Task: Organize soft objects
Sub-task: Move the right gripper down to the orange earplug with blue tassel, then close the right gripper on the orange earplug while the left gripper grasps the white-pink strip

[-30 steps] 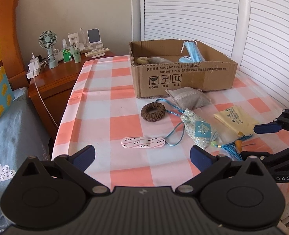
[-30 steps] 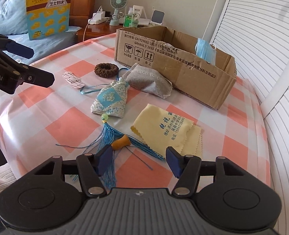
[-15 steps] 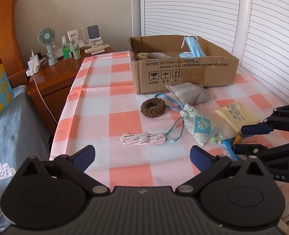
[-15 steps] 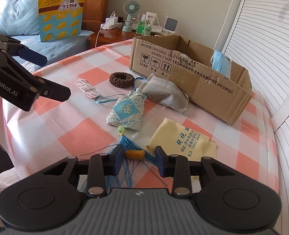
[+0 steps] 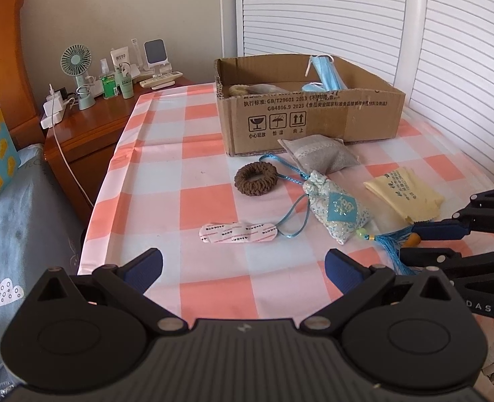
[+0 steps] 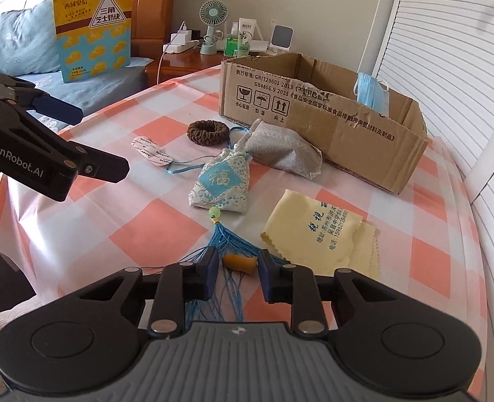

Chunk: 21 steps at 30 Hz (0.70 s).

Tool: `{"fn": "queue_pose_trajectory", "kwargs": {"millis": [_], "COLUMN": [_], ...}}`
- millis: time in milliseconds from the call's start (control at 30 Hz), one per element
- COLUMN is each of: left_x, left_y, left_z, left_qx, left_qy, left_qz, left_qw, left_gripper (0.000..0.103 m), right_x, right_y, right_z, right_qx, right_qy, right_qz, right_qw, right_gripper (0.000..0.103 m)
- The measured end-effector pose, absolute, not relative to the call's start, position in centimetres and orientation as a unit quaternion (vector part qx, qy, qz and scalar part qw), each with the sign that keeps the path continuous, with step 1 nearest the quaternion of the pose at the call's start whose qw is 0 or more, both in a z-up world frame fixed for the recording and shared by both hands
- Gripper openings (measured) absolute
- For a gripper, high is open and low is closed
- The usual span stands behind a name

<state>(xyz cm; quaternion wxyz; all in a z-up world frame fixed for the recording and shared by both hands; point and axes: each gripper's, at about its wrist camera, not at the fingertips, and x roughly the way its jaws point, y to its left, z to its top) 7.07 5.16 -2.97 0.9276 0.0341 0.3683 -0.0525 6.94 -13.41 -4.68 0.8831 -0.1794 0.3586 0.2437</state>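
Note:
A blue-patterned sachet point(image 6: 220, 184) point(image 5: 337, 211) with a blue tassel point(image 6: 228, 244) lies on the checked tablecloth. An orange piece point(image 6: 240, 263) sits on the tassel. My right gripper point(image 6: 238, 268) has its fingers close on either side of the orange piece with small gaps left; it also shows in the left wrist view point(image 5: 424, 241). My left gripper point(image 5: 243, 264) is open and empty above the table's near edge. A grey pouch point(image 6: 283, 150), a brown hair ring point(image 6: 208, 130), a yellow cloth point(image 6: 324, 231) and a white wrapped strip point(image 6: 151, 150) lie nearby.
An open cardboard box point(image 6: 330, 127) stands at the back of the table, with a blue face mask point(image 6: 372, 93) over its rim. A wooden nightstand point(image 5: 89, 130) with a small fan point(image 5: 77, 70) and bottles stands to the left, beside a bed.
My right gripper has narrowed from wide open and moved forward over the tassel until its fingers flank the orange piece. My left gripper has stayed open.

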Motion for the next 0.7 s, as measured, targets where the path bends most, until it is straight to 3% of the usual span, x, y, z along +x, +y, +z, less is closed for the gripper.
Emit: {"fn": "queue_pose_trajectory", "kwargs": {"millis": [700], "left_x": [10.4], "left_y": [5.2], "left_z": [-6.3], "left_qx": [0.041], "left_qy": [0.4], "left_qz": [-0.082], "left_qw": [0.912], "left_gripper": [0.103], "right_x": [7.0], "right_y": [-18.0], "right_z": [-4.4], "right_qx": [-0.135], "right_qy": [0.375], "right_qz": [0.178], "right_qw": [0.899], "right_gripper": [0.028]}}
